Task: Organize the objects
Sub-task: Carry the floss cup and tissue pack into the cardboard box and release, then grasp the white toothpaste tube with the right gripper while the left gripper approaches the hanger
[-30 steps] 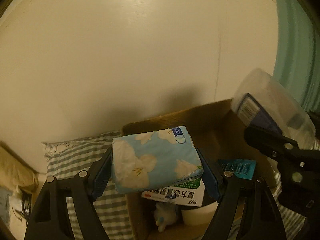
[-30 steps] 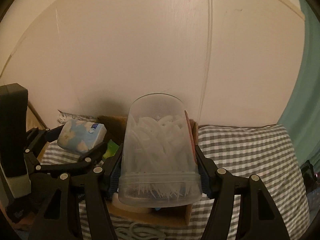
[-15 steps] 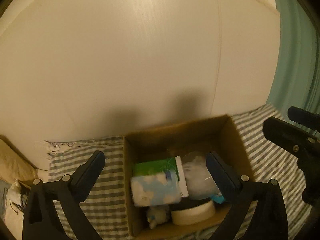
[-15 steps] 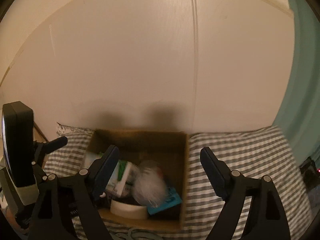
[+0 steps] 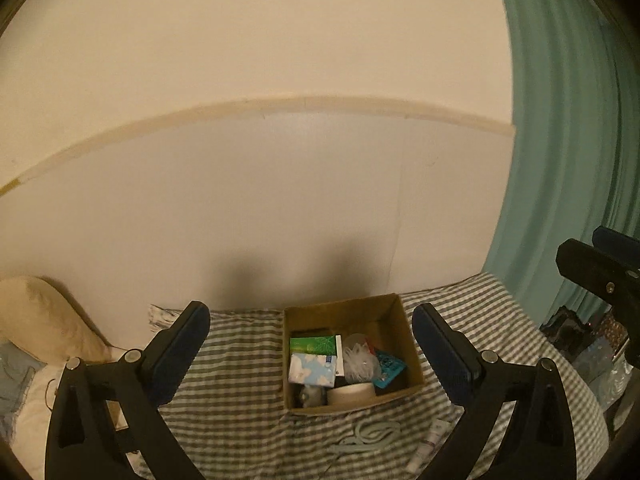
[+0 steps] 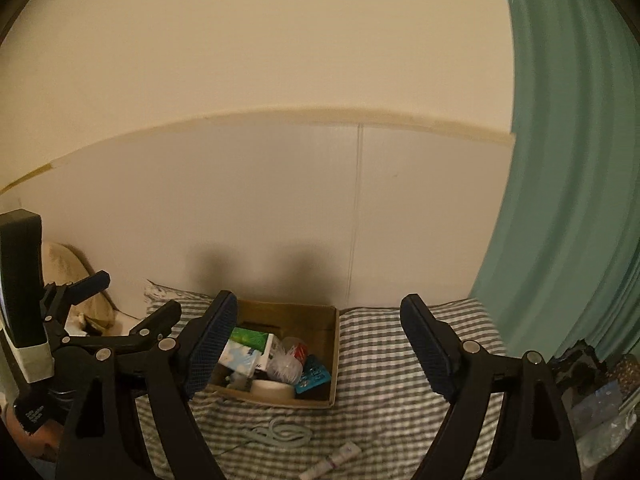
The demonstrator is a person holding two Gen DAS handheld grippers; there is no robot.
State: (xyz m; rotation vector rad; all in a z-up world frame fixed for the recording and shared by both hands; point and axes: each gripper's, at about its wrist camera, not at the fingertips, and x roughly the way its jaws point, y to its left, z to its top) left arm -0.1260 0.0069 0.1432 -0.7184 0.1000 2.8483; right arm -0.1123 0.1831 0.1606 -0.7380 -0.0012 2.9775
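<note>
An open cardboard box [image 5: 409, 346] [image 6: 334, 354] sits on the striped bed by the wall. In it lie a blue floral tissue pack [image 5: 312, 369] [image 6: 240, 358], a clear jar of white picks [image 5: 360, 360] [image 6: 286, 363], a green carton [image 5: 312, 344], a teal packet [image 5: 387, 368] and a white tape roll [image 5: 350, 394]. My left gripper [image 5: 310, 316] [image 6: 128, 298] hangs open and empty, high above and back from the box. My right gripper [image 6: 318, 302] [image 5: 600, 272] is also open with nothing between its fingers.
A coiled pale cable [image 5: 370, 436] [image 6: 280, 434] and a small tube [image 6: 336, 458] lie on the bedding in front of the box. A pillow [image 5: 36, 320] is at the left, a teal curtain [image 6: 560, 200] at the right, and clutter [image 5: 580, 344] beside the bed.
Both grippers opened and let go: the tissue pack and the clear jar dropped into the box. Both grippers then rose and drew back, so the box looks smaller.
</note>
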